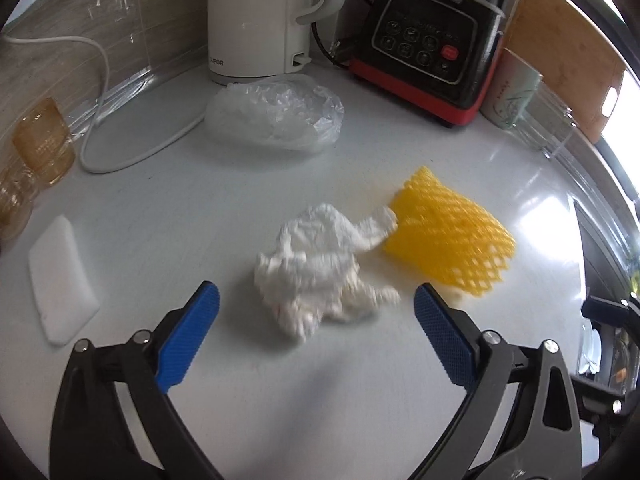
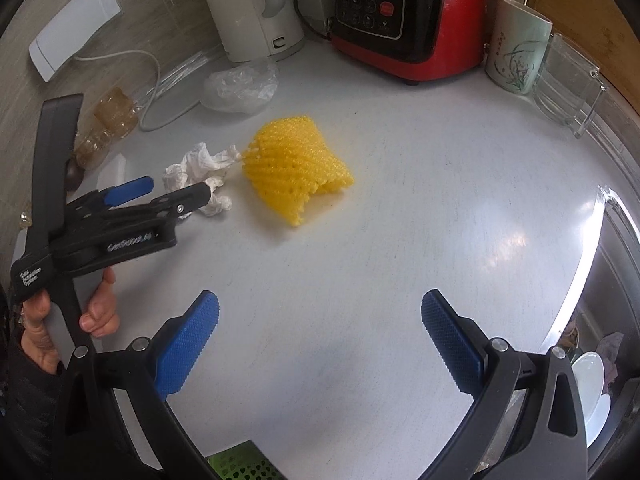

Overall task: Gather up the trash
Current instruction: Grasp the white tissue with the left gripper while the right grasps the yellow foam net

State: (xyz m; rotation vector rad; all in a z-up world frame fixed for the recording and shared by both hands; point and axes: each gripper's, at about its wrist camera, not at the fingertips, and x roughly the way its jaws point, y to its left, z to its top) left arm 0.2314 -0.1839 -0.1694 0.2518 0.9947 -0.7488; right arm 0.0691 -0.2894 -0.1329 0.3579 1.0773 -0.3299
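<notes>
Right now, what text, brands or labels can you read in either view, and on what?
"SUPOR", first letter cut off, on the white kettle base.
"JOYOUNG", upside down, atop the blender control panel; button labels too small.
"GenRobot.AI" on the left gripper body; its handle label is too small.
Vertical characters on the cup: unreadable.

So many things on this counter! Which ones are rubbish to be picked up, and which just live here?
Rubbish, most likely:
- crumpled tissue, in front of the open left claw
- yellow foam net
- clear plastic bag

Just lying about:
- kettle
- blender base
- mug
- amber glasses
- white foam piece; hard to say which list
</notes>
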